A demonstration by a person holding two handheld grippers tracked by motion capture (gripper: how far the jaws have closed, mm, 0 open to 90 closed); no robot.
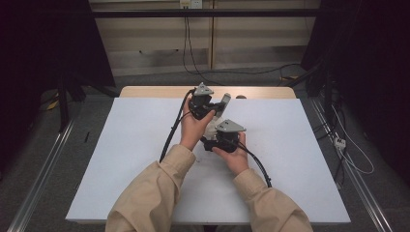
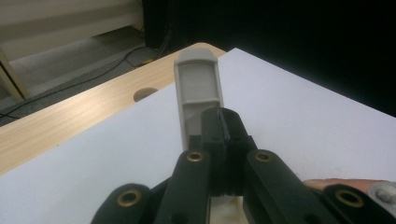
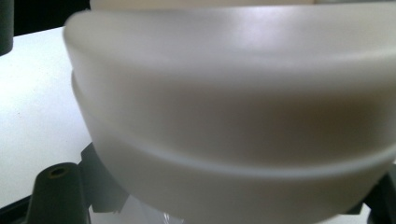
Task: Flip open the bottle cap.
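Observation:
Near the middle of the white table top, each hand holds a gripper. My left gripper is the farther one. Its jaws stand pressed together at the base of a flat grey flap, which sticks up and away from them. My right gripper is nearer, just below it. It is shut on a translucent white container, seen between the two grippers. The container's curved wall hides that gripper's fingertips. I cannot tell whether flap and container are joined.
The white top lies on a wooden table whose far edge shows a round hole. Black cables trail from both grippers toward the sleeves. Beyond the table are floor cables and dark curtains at both sides.

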